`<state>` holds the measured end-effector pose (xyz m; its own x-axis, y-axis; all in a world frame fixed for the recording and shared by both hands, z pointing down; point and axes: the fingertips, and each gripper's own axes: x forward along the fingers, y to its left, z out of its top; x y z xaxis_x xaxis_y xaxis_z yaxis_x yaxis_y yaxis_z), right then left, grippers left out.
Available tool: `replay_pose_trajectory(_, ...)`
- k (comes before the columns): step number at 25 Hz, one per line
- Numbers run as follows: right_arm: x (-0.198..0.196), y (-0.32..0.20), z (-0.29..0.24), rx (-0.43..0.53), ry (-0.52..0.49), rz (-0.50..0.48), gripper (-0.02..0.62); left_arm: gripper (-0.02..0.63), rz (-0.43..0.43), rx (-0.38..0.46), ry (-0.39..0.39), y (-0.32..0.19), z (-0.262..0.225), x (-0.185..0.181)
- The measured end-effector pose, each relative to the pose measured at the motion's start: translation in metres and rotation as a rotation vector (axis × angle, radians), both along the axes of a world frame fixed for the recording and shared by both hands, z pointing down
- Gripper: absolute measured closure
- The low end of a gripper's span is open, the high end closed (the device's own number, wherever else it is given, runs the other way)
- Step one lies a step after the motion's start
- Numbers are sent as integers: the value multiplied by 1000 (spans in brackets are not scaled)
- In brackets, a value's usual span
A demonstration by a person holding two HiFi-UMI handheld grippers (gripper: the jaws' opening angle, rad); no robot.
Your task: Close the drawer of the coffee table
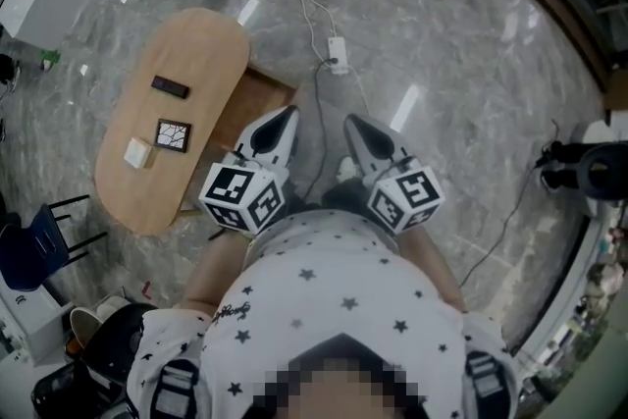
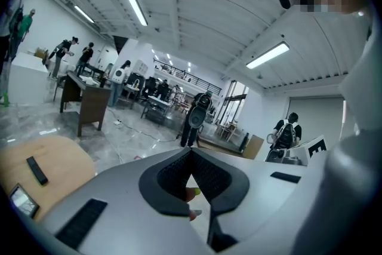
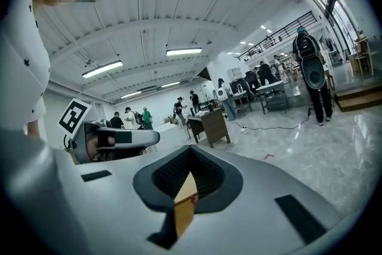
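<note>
I'm looking down on a glossy grey marble-patterned floor [image 1: 442, 34]. On it, to the left of both tools, stands the oval coffee table with a smooth light-wood top [image 1: 196, 49]. Its shallow brown wooden drawer [image 1: 257, 98] is pulled out from the long side nearer the tools, a flat rectangle jutting from under the top. The left gripper [image 1: 290, 112], white-shelled with dark ribbed pads and a marker cube at its rear, is held close in front of the person, its tip just beside the drawer's outer corner in the head view. The matching right gripper [image 1: 349, 120] sits parallel to it, farther from the drawer, over bare floor. Neither tool touches the drawer. Each gripper's own view shows its pads pressed together at the tip, with nothing pinched. A white power strip [image 1: 337, 53] on a thin cable lies beyond the drawer. On the tabletop rest a black-framed square piece [image 1: 173, 134], a slim black remote [image 1: 170, 87] and a small white block [image 1: 137, 152].
</note>
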<state>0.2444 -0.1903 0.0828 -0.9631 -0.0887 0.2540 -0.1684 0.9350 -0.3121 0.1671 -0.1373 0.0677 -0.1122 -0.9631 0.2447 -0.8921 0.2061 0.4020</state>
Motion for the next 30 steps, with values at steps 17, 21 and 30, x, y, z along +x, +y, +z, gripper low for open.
replay_pose_trajectory(17,-16,-60,22,-18,27,-336,588,598,-431,-12,14,-13,19,-13)
replay_pose_trajectory(21,-20,-64,31,-20,44,-419,588,598,-543,-17,12,-2,25,-15)
replay_pose_trajectory(30,-25,-62,52,-30,77,-575,588,598,-728,-71,33,26,44,-4)
